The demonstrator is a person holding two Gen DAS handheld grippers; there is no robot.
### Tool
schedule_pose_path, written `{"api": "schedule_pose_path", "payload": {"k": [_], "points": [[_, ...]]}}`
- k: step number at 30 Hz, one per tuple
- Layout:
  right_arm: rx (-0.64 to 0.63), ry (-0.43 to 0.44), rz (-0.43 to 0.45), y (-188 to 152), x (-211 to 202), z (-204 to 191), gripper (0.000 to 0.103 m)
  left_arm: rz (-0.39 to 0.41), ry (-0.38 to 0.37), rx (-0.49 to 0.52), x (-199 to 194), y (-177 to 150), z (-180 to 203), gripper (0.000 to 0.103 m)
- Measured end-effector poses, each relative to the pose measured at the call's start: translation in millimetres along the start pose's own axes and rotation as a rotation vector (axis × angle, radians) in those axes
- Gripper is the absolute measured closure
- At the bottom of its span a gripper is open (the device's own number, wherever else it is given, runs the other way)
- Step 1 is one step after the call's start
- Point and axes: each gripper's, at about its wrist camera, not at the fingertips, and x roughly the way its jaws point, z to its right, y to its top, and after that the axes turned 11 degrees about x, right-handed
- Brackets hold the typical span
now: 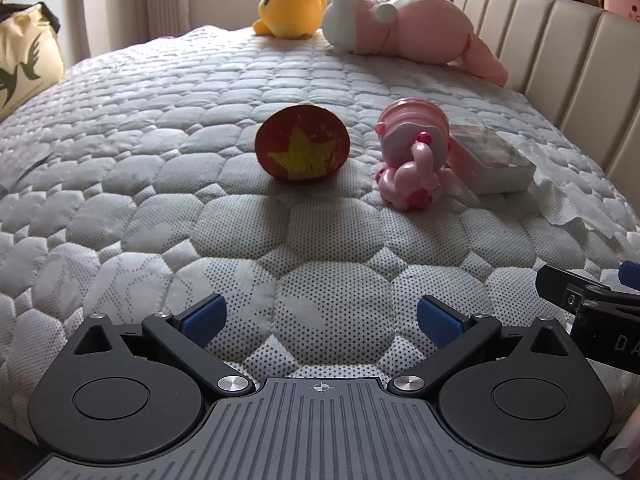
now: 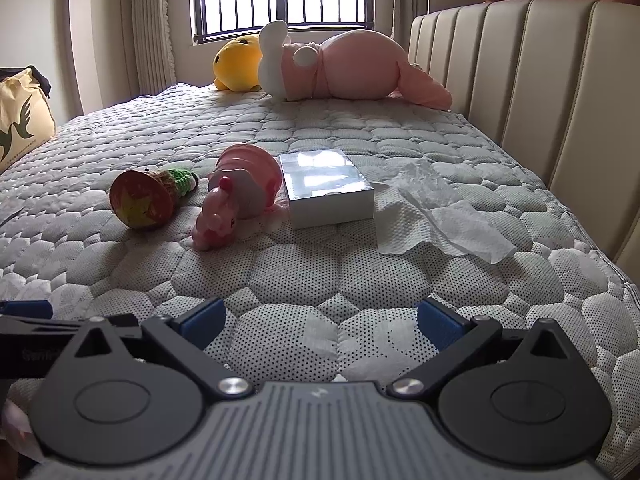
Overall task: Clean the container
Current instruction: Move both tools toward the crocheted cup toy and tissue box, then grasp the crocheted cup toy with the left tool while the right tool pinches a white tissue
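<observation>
Nothing is gripped yet: the left claw and right claw both hover released over the mattress. The clear lidded container lies ahead beside the tissue; the next move likely calls for picking up that tissue to wipe it.
</observation>
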Motion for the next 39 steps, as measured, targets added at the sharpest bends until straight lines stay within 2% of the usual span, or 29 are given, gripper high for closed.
{"api": "schedule_pose_path", "payload": {"k": [11, 15, 19, 22, 25, 28, 31, 33, 35, 37, 39], "points": [[0.015, 0.01, 0.008, 3.7, 9.0, 5.1, 0.0, -0.002, 0.005, 0.029, 10.5, 2.4, 1.9, 0.0], [0.049, 0.059, 0.029, 13.6, 16.9, 14.2, 0.0, 0.014, 0.006, 0.05, 19.2, 8.7, -1.3, 0.0], [0.099, 0.181, -0.101, 23.3, 42.9, 28.2, 0.0, 0.028, -0.022, 0.037, 33.6, 17.9, -12.5, 0.0], [0.151, 0.269, -0.179, 28.2, 59.7, 38.4, 0.001, 0.028, -0.071, 0.012, 44.4, 24.4, -22.7, 0.0], [0.127, 0.247, -0.12, 36.9, 58.6, 38.7, 0.001, 0.04, -0.083, 0.013, 54.0, 31.2, -31.2, 0.0], [0.107, 0.277, -0.086, 45.5, 60.0, 40.6, 0.001, 0.051, -0.073, 0.031, 60.2, 37.6, -38.9, 0.0], [-0.002, 0.304, -0.039, 54.7, 62.2, 41.4, 0.0, 0.074, -0.039, 0.059, 61.5, 40.8, -44.4, 0.0], [-0.114, 0.241, -0.058, 60.9, 64.8, 39.0, 0.0, 0.101, -0.021, 0.092, 60.1, 40.5, -46.0, 0.0], [-0.141, 0.162, -0.051, 69.4, 69.8, 45.4, 0.0, 0.127, -0.016, 0.112, 59.0, 40.2, -47.4, 0.0], [-0.098, 0.162, -0.112, 82.3, 82.6, 59.8, 0.009, 0.13, -0.033, 0.11, 60.3, 41.9, -50.3, 0.0], [-0.081, 0.129, -0.152, 91.5, 97.3, 69.1, 0.031, 0.112, -0.062, 0.096, 63.8, 45.2, -54.1, 0.0]]}}
